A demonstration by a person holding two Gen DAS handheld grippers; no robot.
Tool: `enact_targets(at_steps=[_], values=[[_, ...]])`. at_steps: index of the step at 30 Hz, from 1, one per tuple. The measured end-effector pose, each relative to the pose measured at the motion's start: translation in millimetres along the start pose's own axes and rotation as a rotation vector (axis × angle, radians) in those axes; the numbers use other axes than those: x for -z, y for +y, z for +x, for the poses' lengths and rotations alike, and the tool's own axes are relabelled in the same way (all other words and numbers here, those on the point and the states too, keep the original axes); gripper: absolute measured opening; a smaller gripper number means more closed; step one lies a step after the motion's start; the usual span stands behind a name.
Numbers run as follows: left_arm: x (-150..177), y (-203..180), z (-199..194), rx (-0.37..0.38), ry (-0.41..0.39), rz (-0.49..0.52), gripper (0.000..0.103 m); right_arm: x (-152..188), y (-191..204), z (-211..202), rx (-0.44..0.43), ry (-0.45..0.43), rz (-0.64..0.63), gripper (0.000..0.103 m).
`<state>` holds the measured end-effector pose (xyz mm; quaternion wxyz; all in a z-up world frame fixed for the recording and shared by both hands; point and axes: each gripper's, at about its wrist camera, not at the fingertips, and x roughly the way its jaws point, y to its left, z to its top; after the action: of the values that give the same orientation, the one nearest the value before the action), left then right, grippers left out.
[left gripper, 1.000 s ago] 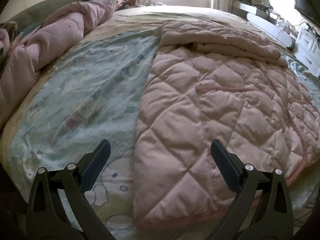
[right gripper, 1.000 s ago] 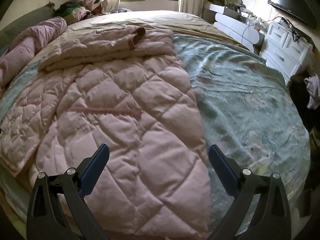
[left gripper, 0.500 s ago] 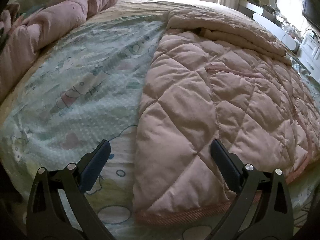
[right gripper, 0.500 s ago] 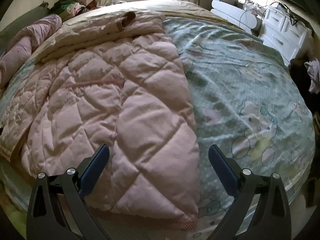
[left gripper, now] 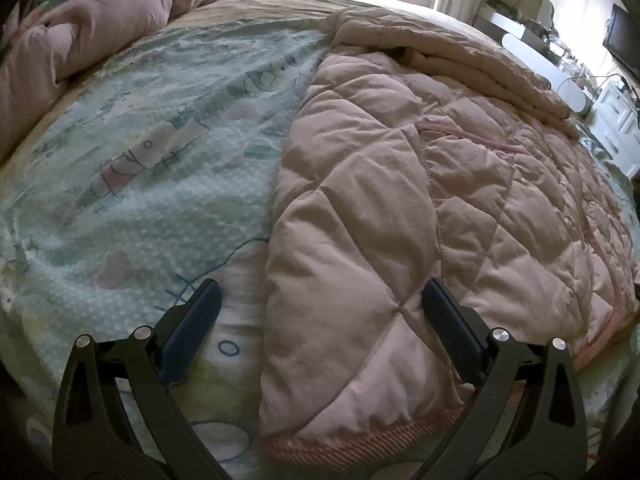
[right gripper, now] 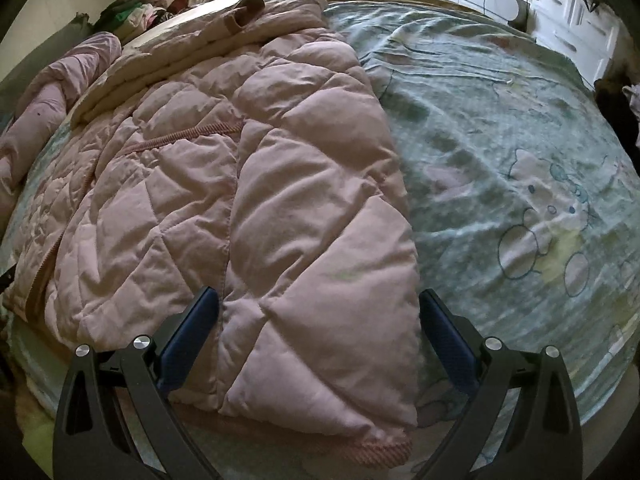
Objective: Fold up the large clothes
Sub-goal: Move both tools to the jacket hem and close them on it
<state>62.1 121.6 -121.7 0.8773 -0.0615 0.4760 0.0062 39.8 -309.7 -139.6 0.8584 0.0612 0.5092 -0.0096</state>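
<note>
The pink quilted coat (left gripper: 400,216) lay flat on the bed (left gripper: 152,168), its ribbed hem (left gripper: 360,436) nearest both tools. The left tool (left gripper: 320,320) and right tool (right gripper: 316,320) both gaped wide, holding nothing, each straddling a hem corner at 6 o'clock. The puffy, slippery-looking padding would likely squash and slide out of a shallow pinch, or only the top layer might be caught, dragging the fold askew. A folded sleeve (right gripper: 208,36) lay across the coat toward 12 o'clock and could shift.

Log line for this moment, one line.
phase: pre-grasp | left gripper: open, over coat's left hem corner | right gripper: open, over right hem corner | quilted pink coat: flat on bed, ungrasped
</note>
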Motion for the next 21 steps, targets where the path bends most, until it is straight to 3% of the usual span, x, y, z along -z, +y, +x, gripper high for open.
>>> enact_targets(at_steps=[3, 4, 6, 7, 10, 13, 15, 17, 21], values=[[-0.8, 0.0, 1.8, 0.002, -0.003, 0.003, 0.095, -0.5, 1.5, -0.4, -0.003, 0.005, -0.003, 0.092], [-1.1, 0.1, 2.5, 0.002, -0.003, 0.002, 0.095, -0.4, 2.6, -1.4, -0.027, 0.01, -0.009, 0.083], [-0.8, -0.9, 2.8, -0.003, -0.009, 0.004, 0.095, 0.5, 7.3, -5.3, -0.035, 0.002, -0.038, 0.073], [-0.5, -1.7, 3.3, -0.006, -0.01, 0.006, 0.095, 1.4, 9.5, -7.7, -0.052, -0.003, -0.053, 0.062], [-1.5, -3.6, 3.5, -0.018, -0.007, 0.015, 0.095, 1.9, 14.8, -12.9, -0.064, -0.011, -0.095, 0.052], [-2.6, -7.1, 1.3, -0.033, -0.006, 0.025, 0.092, 2.2, 15.4, -14.1, -0.075, -0.017, -0.115, 0.056], [-2.2, -10.2, -0.9, -0.022, -0.006, 0.035, 0.084, 2.4, 11.0, -9.8, -0.093, -0.006, -0.105, 0.061], [-2.8, -12.5, -2.0, 0.001, 0.002, 0.042, 0.068, 1.9, 6.8, -6.1, -0.117, 0.002, -0.09, 0.064], [-2.4, -18.4, -4.8, 0.012, 0.007, 0.055, 0.057, 3.2, 6.3, -4.8, -0.124, -0.003, -0.087, 0.064]])
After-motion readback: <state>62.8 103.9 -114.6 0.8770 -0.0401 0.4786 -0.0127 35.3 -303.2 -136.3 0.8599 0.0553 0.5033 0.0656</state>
